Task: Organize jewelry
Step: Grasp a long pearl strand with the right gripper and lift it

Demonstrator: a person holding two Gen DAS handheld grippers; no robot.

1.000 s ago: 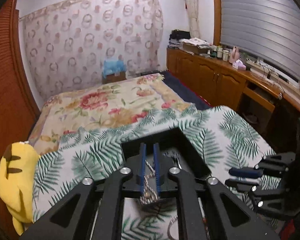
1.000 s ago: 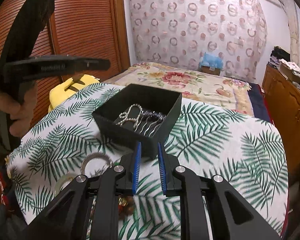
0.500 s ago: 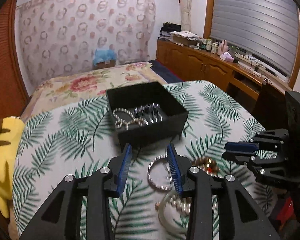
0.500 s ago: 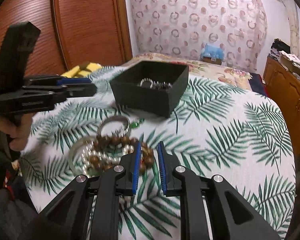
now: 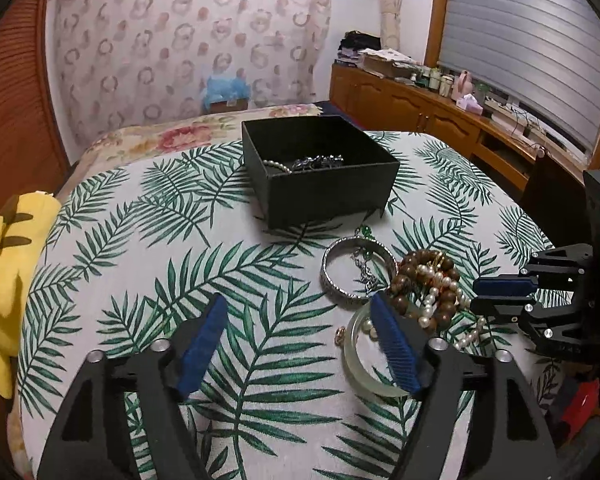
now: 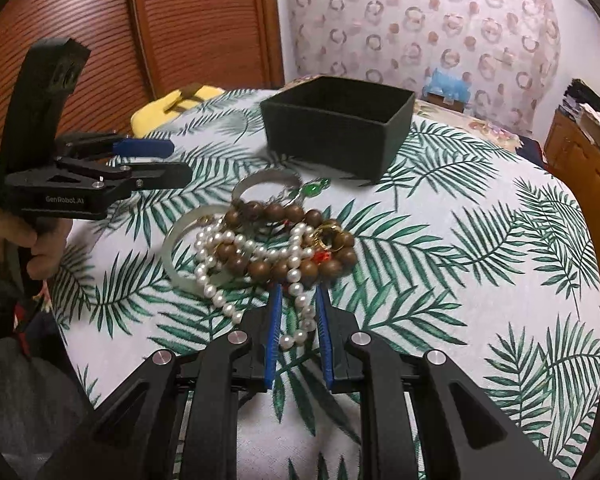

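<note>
The counter (image 5: 148,248), under its palm-leaf cloth, fills both wrist views. Ahead of both tools stands the black box (image 5: 328,196), which a second ago lay right under the left tool and now sits well beyond it; a chain and a dark piece lie inside.

The left tool (image 5: 296,344) a second ago was closed on a silvery chain above the box. Its jaws have just been opening and now stand wide with nothing between them, only bare cloth. I judge that chain delivered, and this tool is coming back for the next piece.

The heap of loose jewelry lies just ahead and to the right of the left tool: a silver bangle (image 5: 356,268), a pale jade-like bangle (image 5: 364,360) beside the tool's right pad, wooden beads (image 6: 276,240) and a pearl strand (image 6: 220,264) tangled over them.

The right tool (image 6: 298,312) has its jaws narrow but not shut; the tail of the pearl strand runs between them, and I cannot tell whether the pads press it. Half a second ago the heap lay further ahead of it.

Most of the sorting is left; the tangle means one piece may drag others.
</note>
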